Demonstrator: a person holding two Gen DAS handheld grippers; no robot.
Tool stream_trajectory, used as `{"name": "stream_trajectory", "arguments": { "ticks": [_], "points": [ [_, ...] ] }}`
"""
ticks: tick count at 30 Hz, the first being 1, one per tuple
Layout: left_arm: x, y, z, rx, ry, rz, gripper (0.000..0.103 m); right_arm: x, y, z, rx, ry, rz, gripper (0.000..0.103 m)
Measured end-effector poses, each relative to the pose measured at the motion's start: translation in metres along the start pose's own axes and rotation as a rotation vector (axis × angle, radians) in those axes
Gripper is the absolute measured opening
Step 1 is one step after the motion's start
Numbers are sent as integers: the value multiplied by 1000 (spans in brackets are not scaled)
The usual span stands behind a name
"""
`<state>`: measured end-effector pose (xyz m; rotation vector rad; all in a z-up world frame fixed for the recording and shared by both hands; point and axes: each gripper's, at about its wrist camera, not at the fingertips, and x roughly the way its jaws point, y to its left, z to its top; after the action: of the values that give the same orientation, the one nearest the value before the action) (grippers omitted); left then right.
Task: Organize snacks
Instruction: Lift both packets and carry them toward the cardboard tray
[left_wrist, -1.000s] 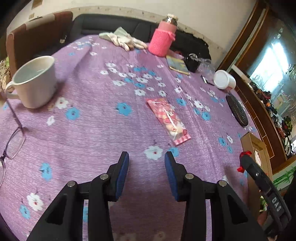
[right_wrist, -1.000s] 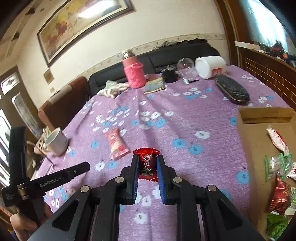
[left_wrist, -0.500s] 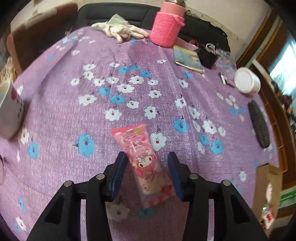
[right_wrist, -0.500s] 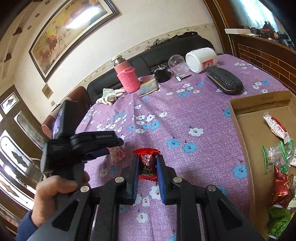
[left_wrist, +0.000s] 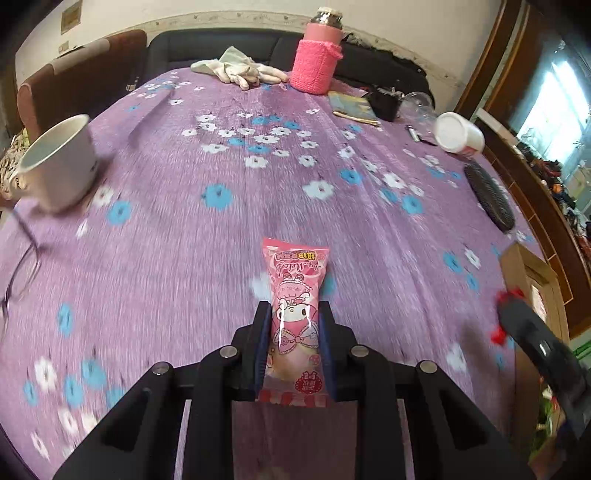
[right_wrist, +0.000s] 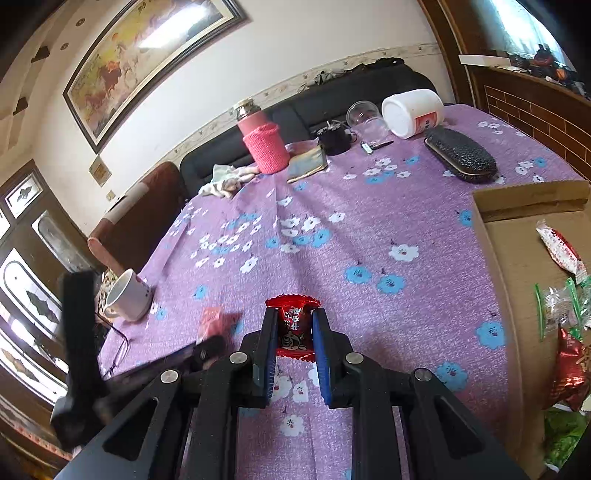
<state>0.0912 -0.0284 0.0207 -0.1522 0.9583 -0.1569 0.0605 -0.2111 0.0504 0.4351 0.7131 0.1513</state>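
Since a second ago, my left gripper has travelled across the purple cloth to the pink snack pouch, which then lay free ahead of spread fingers; now the pouch stands lengthwise between them and the jaws are closing, the blue pads touching its sides. My right gripper has not shifted: its fingers pinch the red candy packet just as before, holding it just above the counter.

Nearest on my right side is the cardboard box, already holding several wrapped snacks; I judge both items belong there. Further left sit the white mug and a pair of glasses. At the far edge stand the pink knitted bottle, white gloves, a white jar lying on its side and a dark spectacle case.

Risks from here, as I judge them: the pouch is slick and puffy, so a side pinch may let it slide or twist out when lifted, and too hard a squeeze could crush its contents. Both hands heading for the same box could collide, as the right gripper already appears blurred at the edge of the left view.
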Motion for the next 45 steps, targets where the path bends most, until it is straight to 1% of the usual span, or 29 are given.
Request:
{"name": "stream_trajectory", "arguments": {
  "ticks": [2, 3, 6, 7, 9, 11, 13, 15, 18, 19, 20, 21, 22, 24, 25, 26, 28, 30, 31, 32, 34, 36, 38, 40, 45],
  "points": [
    [-8, -5, -8, 13, -58, 3, 23, 1, 2, -2, -14, 0, -10, 20],
    [-12, -9, -10, 34, -87, 16, 23, 2, 3, -2, -22, -2, -16, 20],
    [-20, -17, -11, 77, -152, 27, 22, 4, 5, -3, -43, -3, -35, 20],
    [-24, -19, -12, 94, -178, 42, 22, 5, 6, -4, -49, 0, -40, 20],
    [-28, -23, -14, 126, -212, 66, 22, 8, 7, -6, -62, 5, -49, 20],
    [-29, -25, -13, 146, -223, 78, 22, 12, 11, -8, -82, 14, -60, 20],
    [-26, -24, -12, 143, -207, 70, 22, 14, 12, -10, -88, 21, -62, 20],
    [-22, -14, -9, 95, -159, 18, 22, 15, 11, -11, -86, 22, -63, 20],
    [-19, 2, -4, 31, -126, -20, 23, 15, 8, -11, -75, 22, -68, 20],
    [-17, 5, -4, 12, -112, -32, 24, 16, 8, -11, -71, 26, -66, 20],
    [-15, 7, -3, 5, -96, -39, 31, 16, 7, -11, -69, 29, -64, 20],
    [-12, 8, -3, -1, -77, -43, 34, 16, 7, -11, -68, 30, -63, 20],
    [-11, 7, -4, -1, -73, -47, 35, 15, 8, -11, -71, 27, -63, 20],
    [-10, 0, -6, 31, -64, -55, 36, 13, 9, -10, -79, 19, -64, 20],
    [-10, -4, -7, 47, -67, -51, 40, 13, 10, -10, -79, 17, -63, 20],
    [-10, -7, -8, 64, -71, -45, 42, 13, 10, -10, -78, 16, -62, 20],
    [-8, -14, -10, 101, -70, -31, 42, 13, 10, -11, -76, 18, -61, 20],
    [-4, -16, -12, 116, -56, -19, 39, 13, 10, -11, -73, 19, -60, 20],
    [-2, -16, -12, 119, -50, -13, 30, 12, 10, -11, -74, 19, -61, 20],
    [1, -15, -12, 121, -37, -10, 26, 12, 10, -11, -75, 18, -62, 20],
    [2, -15, -13, 124, -39, -10, 26, 12, 10, -11, -76, 18, -60, 20],
    [2, -17, -14, 141, -48, 5, 25, 12, 11, -10, -79, 18, -60, 20],
    [0, -19, -15, 154, -62, 13, 23, 13, 11, -11, -81, 19, -58, 20],
    [-5, -20, -14, 156, -90, 13, 22, 12, 12, -11, -81, 16, -59, 20],
    [-18, -22, -14, 172, -165, 41, 22, 12, 13, -11, -87, 13, -59, 20]
  ]
}}
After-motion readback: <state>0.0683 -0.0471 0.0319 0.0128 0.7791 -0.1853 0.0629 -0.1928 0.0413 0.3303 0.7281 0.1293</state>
